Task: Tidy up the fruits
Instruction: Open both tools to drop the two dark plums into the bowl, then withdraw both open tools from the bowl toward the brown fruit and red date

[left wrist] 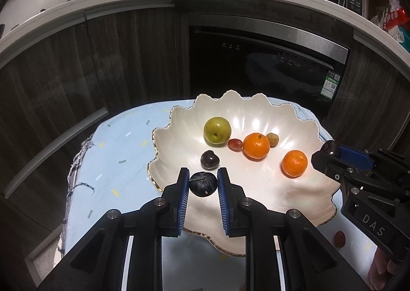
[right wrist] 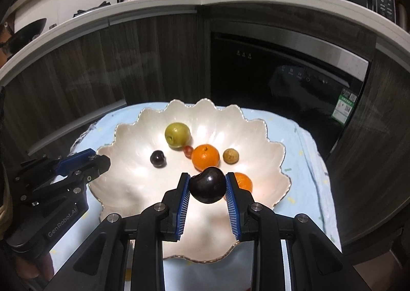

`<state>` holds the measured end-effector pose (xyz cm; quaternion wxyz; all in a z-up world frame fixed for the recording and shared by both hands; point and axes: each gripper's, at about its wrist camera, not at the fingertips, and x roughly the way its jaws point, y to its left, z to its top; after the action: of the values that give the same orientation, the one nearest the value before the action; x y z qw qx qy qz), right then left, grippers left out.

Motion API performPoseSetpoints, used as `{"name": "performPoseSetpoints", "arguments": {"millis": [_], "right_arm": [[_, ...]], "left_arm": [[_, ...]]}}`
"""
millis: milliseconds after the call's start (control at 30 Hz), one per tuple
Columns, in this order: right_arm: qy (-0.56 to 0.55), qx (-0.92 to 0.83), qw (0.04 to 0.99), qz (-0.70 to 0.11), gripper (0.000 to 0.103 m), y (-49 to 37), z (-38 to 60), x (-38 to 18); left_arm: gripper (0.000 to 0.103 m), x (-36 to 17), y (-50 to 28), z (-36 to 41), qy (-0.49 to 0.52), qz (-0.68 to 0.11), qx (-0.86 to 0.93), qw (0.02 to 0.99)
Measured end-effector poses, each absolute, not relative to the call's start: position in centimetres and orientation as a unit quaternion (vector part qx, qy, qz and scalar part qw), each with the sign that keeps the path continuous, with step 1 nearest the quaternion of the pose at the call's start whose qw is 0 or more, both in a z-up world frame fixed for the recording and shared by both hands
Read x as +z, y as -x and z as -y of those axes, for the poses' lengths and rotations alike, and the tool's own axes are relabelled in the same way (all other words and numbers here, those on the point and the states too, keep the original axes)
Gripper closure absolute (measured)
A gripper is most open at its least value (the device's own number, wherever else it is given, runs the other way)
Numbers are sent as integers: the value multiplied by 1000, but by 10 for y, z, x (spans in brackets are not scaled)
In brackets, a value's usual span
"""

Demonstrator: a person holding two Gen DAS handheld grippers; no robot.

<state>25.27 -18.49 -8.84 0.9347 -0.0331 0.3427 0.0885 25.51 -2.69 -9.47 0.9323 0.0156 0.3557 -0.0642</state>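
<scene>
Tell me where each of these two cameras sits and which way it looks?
Left wrist view: sits on the left gripper, looking forward and down at the white dish; its fingers flank a wrinkled dark fruit, and the right gripper shows at the right edge.
Right wrist view: sits on the right gripper, facing the same way; its fingers grip a glossy dark fruit, and the left gripper shows on the left.
Shared: dish, green fruit, two oranges, kitchen cabinets.
</scene>
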Motion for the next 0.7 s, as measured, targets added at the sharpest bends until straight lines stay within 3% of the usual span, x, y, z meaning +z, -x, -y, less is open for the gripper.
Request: {"name": "performPoseSetpoints", "arguments": {"millis": [67,167,233,300,400,700], "right_arm": [[32,91,933,-346,73,-254,184,-91],[34,92,932,-350,73,-257,183,-93],[35,88,931,-351,65,-258,182,-93],[34,81,933,-349,45,-258,183,-93],[31,73,937,-341,36,-256,185,-90],[25,62,940,-336,33,-249,190,-82]], "left_arm": [[64,-96,-256,26,-14,-355,-62,933],[57,-96,-255,23,-7,-352,-57,934],[56,-96,-255,21,-9,-347,-49,937],[50,-95,-254,20,-11,-343,-45,938],[43,-93,-251,18,-6,-338,-41,940],[38,-84,-242,15,1,-334,-26,942]]}}
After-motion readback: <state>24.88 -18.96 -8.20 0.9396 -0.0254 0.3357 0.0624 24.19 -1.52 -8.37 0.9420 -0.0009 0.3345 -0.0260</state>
